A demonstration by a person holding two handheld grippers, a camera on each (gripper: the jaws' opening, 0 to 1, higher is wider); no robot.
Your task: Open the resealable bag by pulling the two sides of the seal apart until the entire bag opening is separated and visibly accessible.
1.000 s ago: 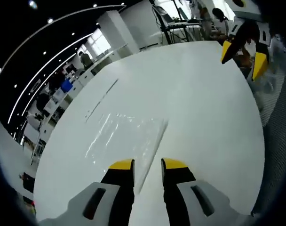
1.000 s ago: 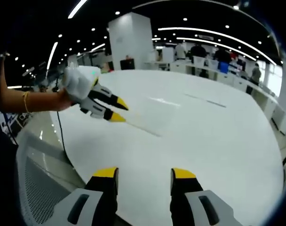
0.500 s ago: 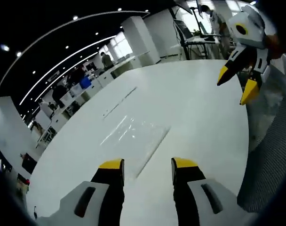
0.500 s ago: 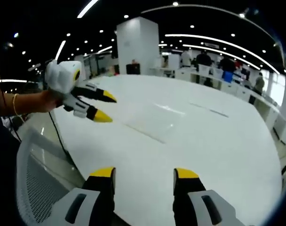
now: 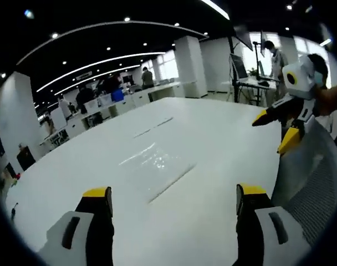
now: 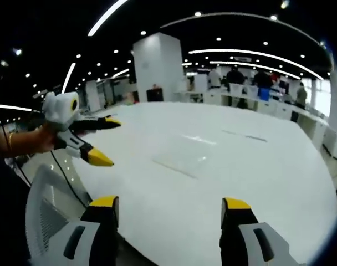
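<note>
A clear resealable bag point(image 5: 157, 166) lies flat on the white table point(image 5: 213, 144), hard to make out apart from its glare and one straight edge. My left gripper point(image 5: 173, 194) hangs above the table's near side, open wide and holding nothing, with the bag just ahead of it. My right gripper point(image 5: 274, 132) shows off to the right, held by a hand, its yellow tips apart. In the right gripper view the bag point(image 6: 182, 160) lies ahead of my open right gripper point(image 6: 169, 204). The left gripper point(image 6: 107, 141) is at the left, also open.
A grey mesh chair back point(image 5: 307, 177) stands at the table's edge, and the chair back point(image 6: 46, 221) also shows in the right gripper view. Desks, a white pillar point(image 6: 157, 66) and several people are far behind the table. A person's forearm point(image 6: 19, 141) holds the left gripper.
Both grippers have opened wider. Both have drawn back from the bag, and the left gripper view has levelled out.
</note>
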